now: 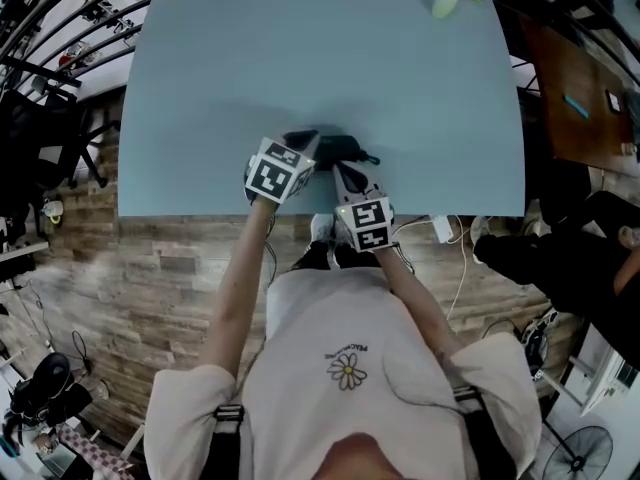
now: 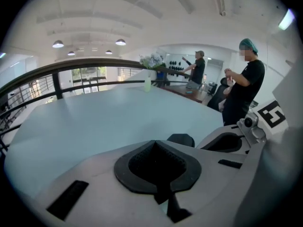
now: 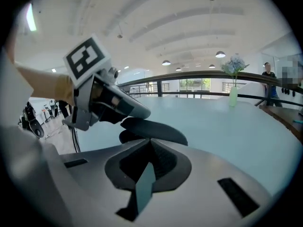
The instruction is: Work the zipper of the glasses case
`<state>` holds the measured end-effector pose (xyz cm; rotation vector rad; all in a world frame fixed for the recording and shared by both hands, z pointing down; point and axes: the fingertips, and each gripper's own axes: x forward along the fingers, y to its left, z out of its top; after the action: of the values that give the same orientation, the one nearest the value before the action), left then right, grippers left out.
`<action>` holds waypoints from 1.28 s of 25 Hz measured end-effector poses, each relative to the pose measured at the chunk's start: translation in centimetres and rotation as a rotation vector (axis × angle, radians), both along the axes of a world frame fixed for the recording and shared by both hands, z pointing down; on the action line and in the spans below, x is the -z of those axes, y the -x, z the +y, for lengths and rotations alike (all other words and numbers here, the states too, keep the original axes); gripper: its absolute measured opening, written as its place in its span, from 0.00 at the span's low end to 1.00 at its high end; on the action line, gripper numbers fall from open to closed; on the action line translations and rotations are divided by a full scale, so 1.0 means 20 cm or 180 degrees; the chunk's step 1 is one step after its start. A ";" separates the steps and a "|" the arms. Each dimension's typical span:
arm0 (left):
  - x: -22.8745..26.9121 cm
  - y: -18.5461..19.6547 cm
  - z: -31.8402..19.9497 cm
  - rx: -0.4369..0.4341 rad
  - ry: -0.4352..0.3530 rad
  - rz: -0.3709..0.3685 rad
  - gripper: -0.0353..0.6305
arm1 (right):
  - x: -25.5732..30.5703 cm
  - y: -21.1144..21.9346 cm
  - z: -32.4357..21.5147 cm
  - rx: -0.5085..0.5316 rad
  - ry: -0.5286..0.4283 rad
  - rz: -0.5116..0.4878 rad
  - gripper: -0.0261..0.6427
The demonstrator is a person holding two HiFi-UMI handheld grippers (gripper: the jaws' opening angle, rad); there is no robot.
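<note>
Right gripper (image 3: 150,143): jaws pressed together, empty
Left gripper (image 2: 156,144): jaws pressed together, empty
Glasses case (image 1: 347,149): on table (image 1: 320,58), beside the 2 grippers

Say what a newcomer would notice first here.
The large pale blue table fills the head view. Near its front edge lies a dark glasses case, with the grey left gripper and right gripper, both shut, close to it. A pale green vase of flowers stands at the far edge.

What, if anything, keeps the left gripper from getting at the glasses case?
Probably nothing, so yes: the glasses case lies on the table just beyond the left gripper, nothing between. Its jaws are shut, though.
</note>
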<state>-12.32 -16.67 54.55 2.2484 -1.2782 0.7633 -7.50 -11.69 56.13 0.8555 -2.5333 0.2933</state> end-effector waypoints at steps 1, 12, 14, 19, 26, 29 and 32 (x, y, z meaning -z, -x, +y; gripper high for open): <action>-0.02 -0.01 0.03 0.0035 0.0013 0.0018 0.07 | 0.04 -0.03 0.00 0.0001 -0.0025 -0.0078 0.05; -0.09 -0.05 0.14 0.0157 0.0041 0.0038 0.07 | 0.06 -0.05 -0.21 0.0941 -0.0283 0.0426 0.05; -0.09 -0.03 0.13 0.0206 0.0034 0.0063 0.07 | 0.03 -0.01 -0.18 0.1138 -0.0207 0.0524 0.05; 0.06 0.03 0.21 0.0516 -0.0150 0.0262 0.07 | 0.01 0.01 -0.19 0.1128 -0.0239 0.0616 0.05; -0.18 0.10 0.40 0.0839 0.0447 0.0347 0.07 | 0.00 0.01 -0.19 0.1177 -0.0237 0.0617 0.05; -0.22 0.12 0.38 0.0902 0.0485 0.0319 0.07 | 0.00 0.01 -0.18 0.1173 -0.0270 0.0665 0.05; -0.23 0.15 0.34 0.0911 0.0453 0.0279 0.07 | 0.00 0.01 -0.17 0.1158 -0.0295 0.0745 0.05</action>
<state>-15.24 -9.89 59.05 1.9119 -1.4160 0.6213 -7.70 -15.13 56.14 0.4169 -2.4332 -0.0391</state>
